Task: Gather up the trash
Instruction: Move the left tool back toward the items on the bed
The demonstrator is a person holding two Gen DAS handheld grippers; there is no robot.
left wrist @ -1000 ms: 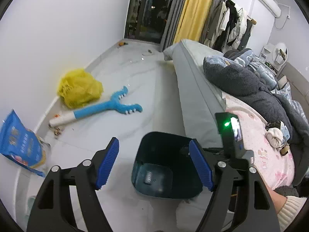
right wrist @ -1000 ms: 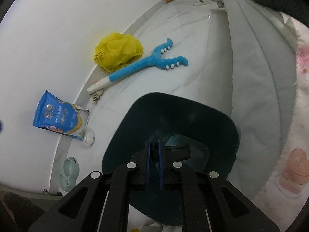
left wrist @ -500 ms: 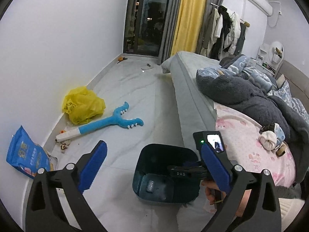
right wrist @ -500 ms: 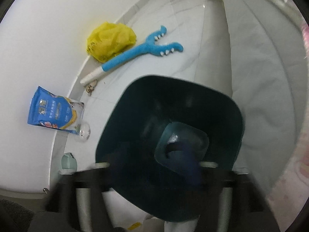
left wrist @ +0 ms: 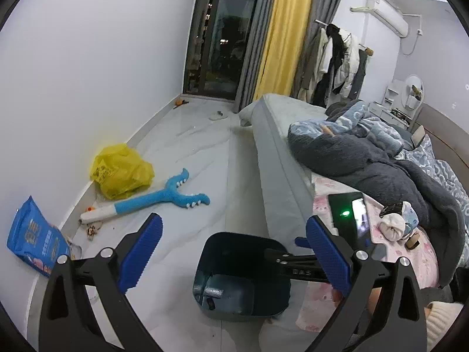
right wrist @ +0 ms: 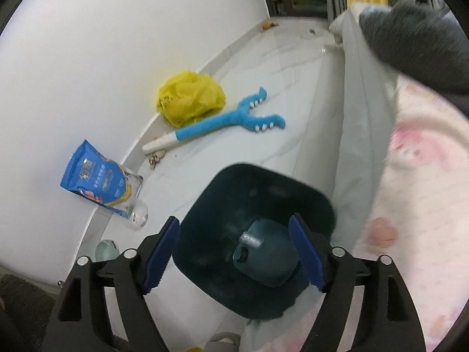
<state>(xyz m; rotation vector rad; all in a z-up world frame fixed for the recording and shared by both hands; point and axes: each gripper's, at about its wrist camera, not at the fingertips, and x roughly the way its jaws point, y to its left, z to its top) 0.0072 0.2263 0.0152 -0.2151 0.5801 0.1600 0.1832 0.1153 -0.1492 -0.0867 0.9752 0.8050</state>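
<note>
While both pairs of fingers stand spread with nothing between them, the step in hand looks like the moment just after a drop. The right gripper (right wrist: 234,252) hangs over the dark teal bin (right wrist: 319,202), and its jaws have just been opening; between the blue pads there is only air, with the inside of the bin below. At the bottom of the bin lie a small crumpled silvery piece (right wrist: 251,240) and a dark object beside it, which I cannot identify because the picture is soft there. The left gripper (left wrist: 233,253) is released as wide as it goes and holds nothing; it is a little above and before the bin (left wrist: 211,246) in its own view, and its jaws also have just been opening.

Further out, on the white floor by the wall, more things wait: a blue snack bag (right wrist: 99,179) leaning at the skirting, a clear round cup (right wrist: 138,216) just beside it, some small scraps (right wrist: 155,158), and a yellow plastic bag (right wrist: 190,101) well apart from the bin. A blue plush toy (right wrist: 225,121) lies touching the yellow bag; it is probably not trash.

I judge that the next move calls for one gripper to travel toward the wall, come down low over the blue bag or the cup, and close on an edge.
</note>
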